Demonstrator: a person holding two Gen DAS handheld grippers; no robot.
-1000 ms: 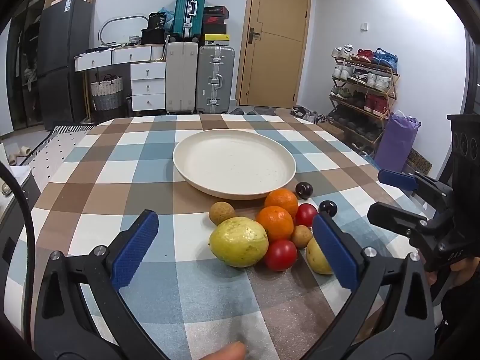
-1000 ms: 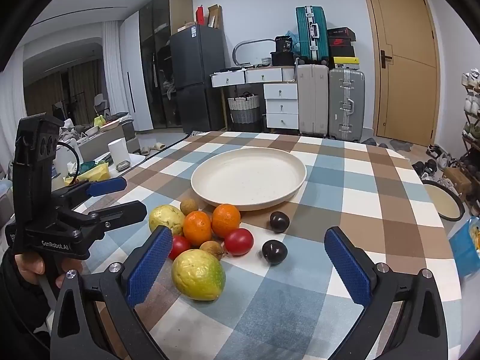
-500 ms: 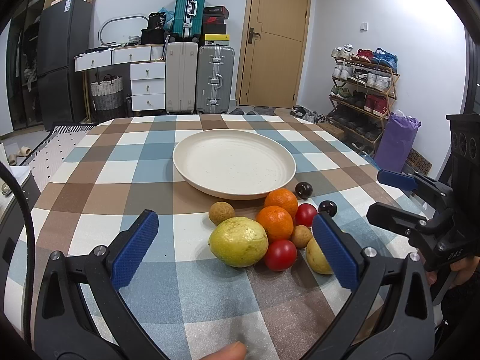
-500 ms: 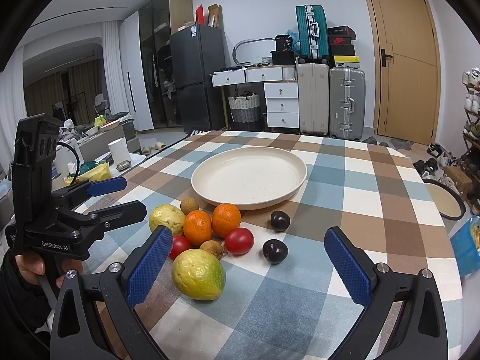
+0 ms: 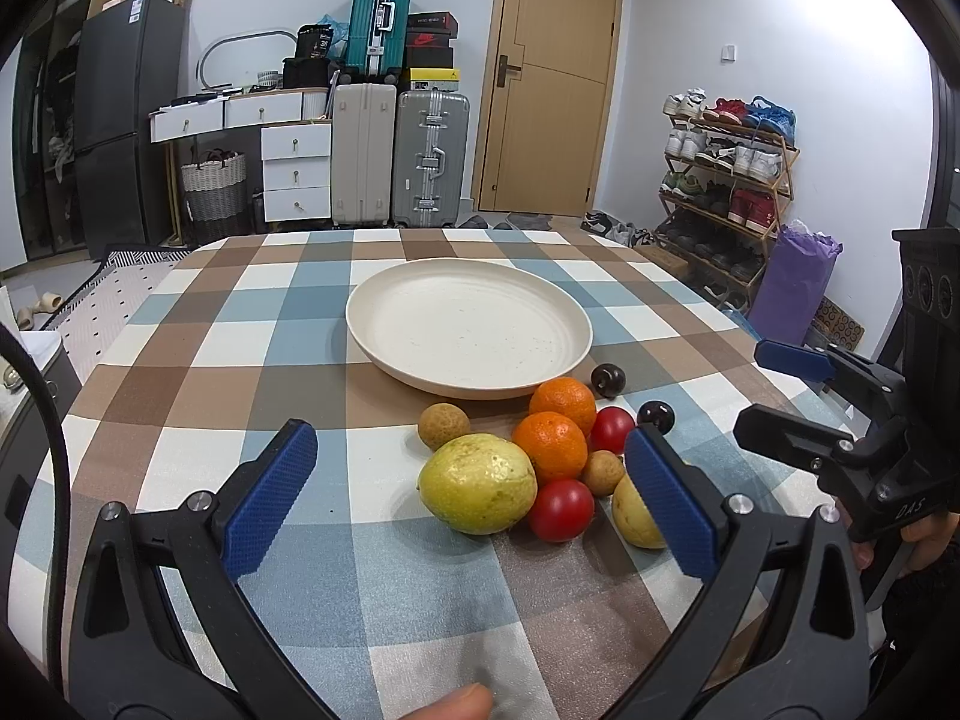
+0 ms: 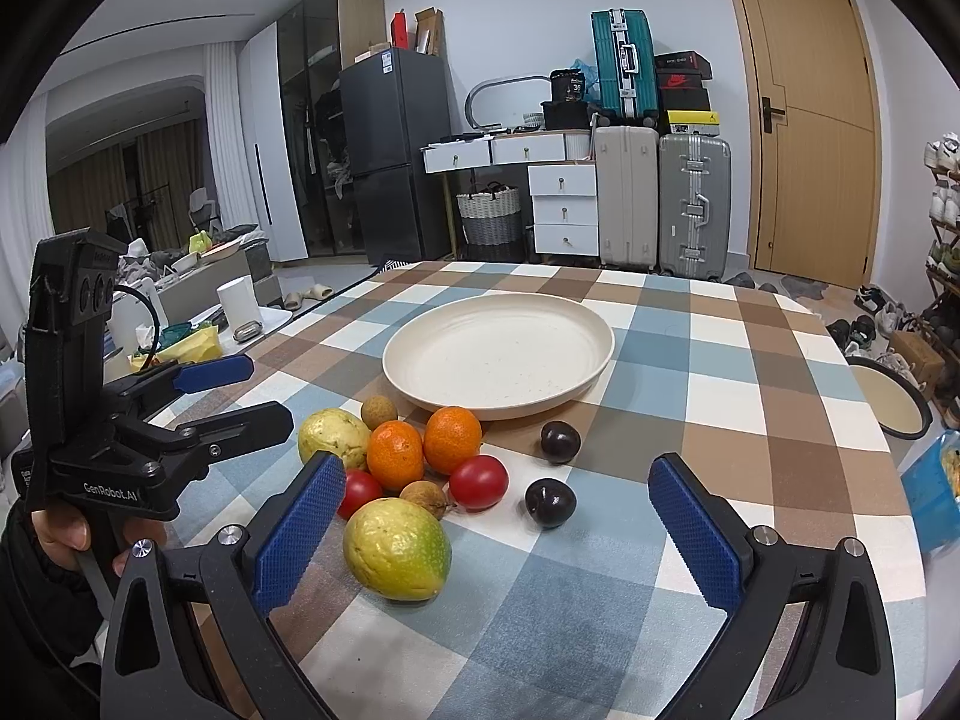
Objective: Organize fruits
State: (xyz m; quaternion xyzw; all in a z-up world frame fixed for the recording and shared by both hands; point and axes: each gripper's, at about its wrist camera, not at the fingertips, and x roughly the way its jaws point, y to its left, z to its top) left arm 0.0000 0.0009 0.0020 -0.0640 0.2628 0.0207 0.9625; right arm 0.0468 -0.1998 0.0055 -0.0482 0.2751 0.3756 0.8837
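Left gripper [image 5: 474, 498] — spread wide, holding nothing, poised low over the near table edge. Right gripper [image 6: 498, 528] — likewise wide apart and empty, level with the fruit. Just ahead of both, clustered on the checked tablecloth [image 5: 180, 360]: two yellow-green fruits [image 5: 477, 483], two oranges [image 5: 549, 447], two red tomatoes [image 5: 561, 510], two small brown fruits [image 5: 443, 426], two dark plums [image 6: 550, 502]. Beyond, touching none of them, the cream plate [image 5: 384, 354] — bare. Judged not begun: nothing yet on the plate, all ten pieces left to move. Against the earlier frames, no discernible change in fruit, plate or either tool.
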